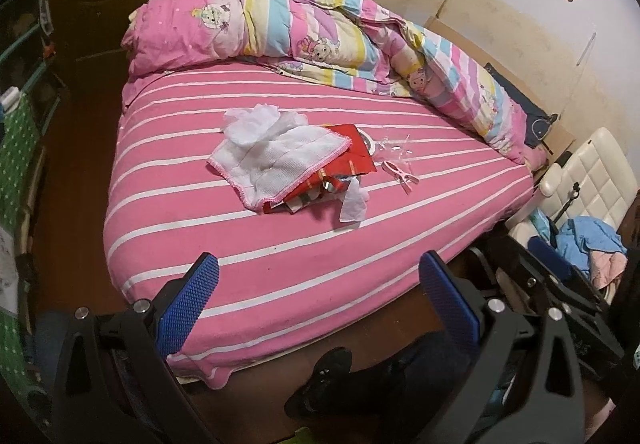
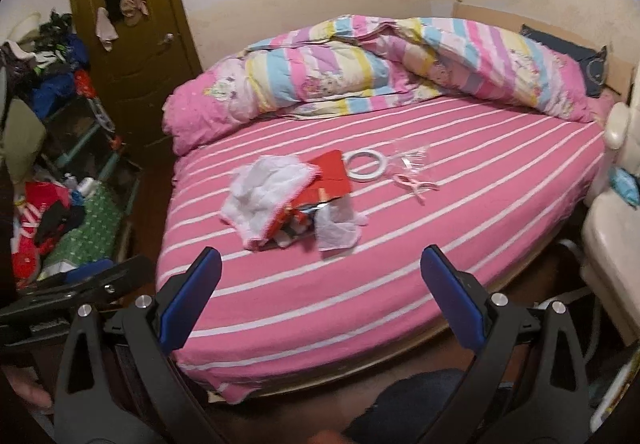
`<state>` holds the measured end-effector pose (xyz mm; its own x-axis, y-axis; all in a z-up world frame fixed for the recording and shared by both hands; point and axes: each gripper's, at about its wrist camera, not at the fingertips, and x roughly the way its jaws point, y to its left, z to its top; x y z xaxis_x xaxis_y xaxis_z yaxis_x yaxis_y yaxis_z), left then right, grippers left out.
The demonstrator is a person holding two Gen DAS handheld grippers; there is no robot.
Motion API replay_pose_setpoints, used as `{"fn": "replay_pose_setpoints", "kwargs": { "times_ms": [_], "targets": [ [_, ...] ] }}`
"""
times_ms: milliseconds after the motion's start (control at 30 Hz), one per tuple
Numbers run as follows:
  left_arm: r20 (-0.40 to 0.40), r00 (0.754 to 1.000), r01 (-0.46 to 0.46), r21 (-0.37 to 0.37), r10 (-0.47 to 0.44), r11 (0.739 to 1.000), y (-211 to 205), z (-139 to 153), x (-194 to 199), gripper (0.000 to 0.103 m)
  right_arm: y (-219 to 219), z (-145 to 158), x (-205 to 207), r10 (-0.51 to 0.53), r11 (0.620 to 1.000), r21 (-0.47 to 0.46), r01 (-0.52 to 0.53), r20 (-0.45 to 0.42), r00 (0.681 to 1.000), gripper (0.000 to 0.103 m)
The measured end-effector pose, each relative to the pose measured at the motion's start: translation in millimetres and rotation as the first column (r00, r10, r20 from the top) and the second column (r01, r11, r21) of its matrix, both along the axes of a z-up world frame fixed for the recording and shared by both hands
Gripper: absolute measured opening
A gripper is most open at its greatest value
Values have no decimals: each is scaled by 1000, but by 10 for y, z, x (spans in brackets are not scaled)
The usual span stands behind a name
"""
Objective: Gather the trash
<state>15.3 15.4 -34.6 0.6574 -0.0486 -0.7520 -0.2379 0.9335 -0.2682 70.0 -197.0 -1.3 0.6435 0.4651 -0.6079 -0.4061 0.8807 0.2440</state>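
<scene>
Trash point(image 1: 320, 180) sits in a pile in the middle of my pink striped bed point(image 1: 248, 276). A white cloth point(image 1: 276, 160) hides most of the red wrapper point(image 2: 334, 174). My left gripper point(image 1: 320, 288) and right gripper point(image 2: 320, 280) are both spread wide and hold nothing.

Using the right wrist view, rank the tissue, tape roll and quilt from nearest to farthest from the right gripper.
From the right gripper, jaws open over the bed's near edge:
1. Tissue, front of the pile, mid-bed.
2. Tape roll, behind the pile, slightly right.
3. Quilt, bunched along the far side by the wall.
</scene>
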Motion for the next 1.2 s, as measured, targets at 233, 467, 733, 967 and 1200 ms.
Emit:
{"fn": "replay_pose_setpoints", "kwargs": {
  "times_ms": [233, 467, 733, 967, 1200],
  "targets": [
    [3, 1000, -1, -42, 1, 999, 191, -113, 119, 97, 223, -81, 137, 61, 996, 61, -58, -58, 996, 99],
    [-16, 1000, -23, -91, 22, 996, 473, -291, 369, 97, 560, -183, 360, 118, 993, 34, -115, -93, 989, 98],
    [-13, 1000, -23, -118, 21, 993, 782, -488, 880, 97, 886, -263, 859, 131, 991, 6, -131, -103, 986, 98],
    [6, 999, -41, -123, 42, 992, 1121, -687, 1511, 96, 1127, -443, 1391, 122, 992, -18, -126, -129, 984, 97],
    [-11, 1000, -5, -85, 4, 996, 1249, -919, 2156, 96, 1247, -693, 1851, 94, 994, -30, -101, -177, 980, 94]
  ]
}}
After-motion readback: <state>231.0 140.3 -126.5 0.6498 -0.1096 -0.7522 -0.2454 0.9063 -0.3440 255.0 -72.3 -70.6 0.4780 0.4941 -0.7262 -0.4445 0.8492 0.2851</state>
